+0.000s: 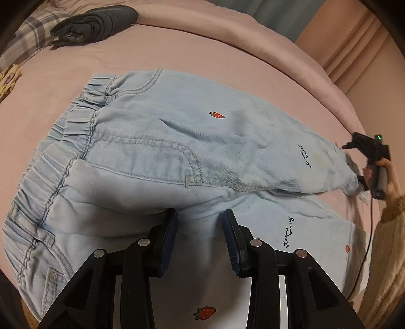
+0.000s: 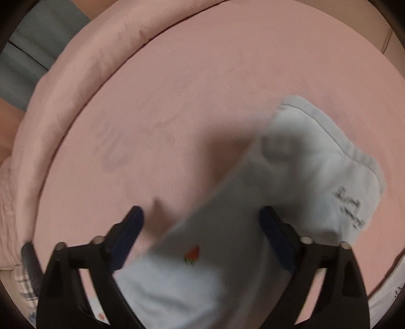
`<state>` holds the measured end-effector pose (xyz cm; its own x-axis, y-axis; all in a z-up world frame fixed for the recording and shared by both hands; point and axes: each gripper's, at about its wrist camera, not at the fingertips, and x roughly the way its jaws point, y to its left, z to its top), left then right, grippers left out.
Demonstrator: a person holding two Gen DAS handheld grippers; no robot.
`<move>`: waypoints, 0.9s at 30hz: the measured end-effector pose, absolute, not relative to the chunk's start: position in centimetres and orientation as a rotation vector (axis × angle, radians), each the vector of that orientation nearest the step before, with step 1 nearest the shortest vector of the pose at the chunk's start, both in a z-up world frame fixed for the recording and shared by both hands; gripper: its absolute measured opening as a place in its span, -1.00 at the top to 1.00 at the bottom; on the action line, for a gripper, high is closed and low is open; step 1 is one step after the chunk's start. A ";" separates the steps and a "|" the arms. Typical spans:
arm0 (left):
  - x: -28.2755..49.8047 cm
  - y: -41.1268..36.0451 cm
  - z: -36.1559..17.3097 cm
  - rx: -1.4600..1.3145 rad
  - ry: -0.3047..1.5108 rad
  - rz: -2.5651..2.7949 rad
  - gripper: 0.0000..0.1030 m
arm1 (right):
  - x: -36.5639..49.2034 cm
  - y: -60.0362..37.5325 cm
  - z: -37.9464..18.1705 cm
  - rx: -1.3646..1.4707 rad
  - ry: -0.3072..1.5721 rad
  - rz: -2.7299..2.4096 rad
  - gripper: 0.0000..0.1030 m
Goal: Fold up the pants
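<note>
Light blue pants [image 1: 162, 141] with strawberry prints lie on a pink bed sheet [image 1: 76, 63], folded lengthwise, waistband at the left. My left gripper [image 1: 200, 217] is open just above the pants near the crotch seam, holding nothing. My right gripper [image 1: 354, 162] shows at the far right by the leg ends. In the right wrist view the right gripper [image 2: 201, 215] is open wide over a blurred pant leg [image 2: 291, 177], whose hem lies ahead of the fingers.
A folded dark grey garment [image 1: 93, 24] lies at the back left beside plaid fabric [image 1: 27, 38]. The bed's rolled pink edge [image 1: 303, 55] curves along the back and right. A cable [image 1: 367, 243] hangs from the right gripper.
</note>
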<state>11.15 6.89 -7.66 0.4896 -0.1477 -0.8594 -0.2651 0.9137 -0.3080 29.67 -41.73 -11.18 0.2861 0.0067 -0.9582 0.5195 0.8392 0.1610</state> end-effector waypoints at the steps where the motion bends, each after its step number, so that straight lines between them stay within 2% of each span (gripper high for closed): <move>1: 11.2 6.8 -7.7 -0.433 1.066 0.076 0.29 | 29.6 -40.7 -11.2 0.426 1.246 -0.381 -0.80; 2: 11.3 6.9 -7.6 -0.434 1.066 0.077 0.29 | 29.5 -39.7 -11.2 0.341 1.238 -0.413 -0.73; 3: 11.2 6.9 -7.6 -0.434 1.067 0.079 0.28 | 29.2 -39.3 -11.0 0.304 1.216 -0.425 -0.57; 5: 11.3 6.8 -7.6 -0.435 1.070 0.076 0.28 | 28.0 -39.3 -10.3 0.257 1.164 -0.439 -0.17; 6: 11.4 6.8 -7.5 -0.440 1.072 0.071 0.28 | 27.4 -39.3 -9.8 0.229 1.143 -0.448 0.38; 7: 11.4 7.2 -7.5 -0.450 1.073 0.068 0.28 | 26.3 -39.8 -9.3 0.223 1.138 -0.445 0.81; 11: 11.7 8.3 -7.0 -0.533 1.078 0.053 0.28 | 23.1 -42.1 -6.1 0.389 1.058 -0.302 0.89; 15: 11.4 9.2 -5.3 -0.615 1.027 0.025 0.27 | 14.5 -44.1 1.1 0.558 0.799 -0.108 0.89; 16: 11.4 9.2 -4.7 -0.617 1.016 0.017 0.22 | 12.8 -43.8 2.1 0.579 0.755 -0.080 0.89; 18: 11.4 9.2 -3.8 -0.612 0.997 0.002 -0.10 | 8.2 -44.1 3.8 0.615 0.680 -0.042 0.89; 21: 11.7 9.1 -3.0 -0.612 0.977 0.000 -0.21 | 3.1 -44.3 3.2 0.670 0.647 -0.055 0.89; 27: 15.1 8.9 -2.8 -0.676 1.010 -0.034 -0.21 | -0.3 -46.3 -4.4 0.773 0.759 -0.141 0.89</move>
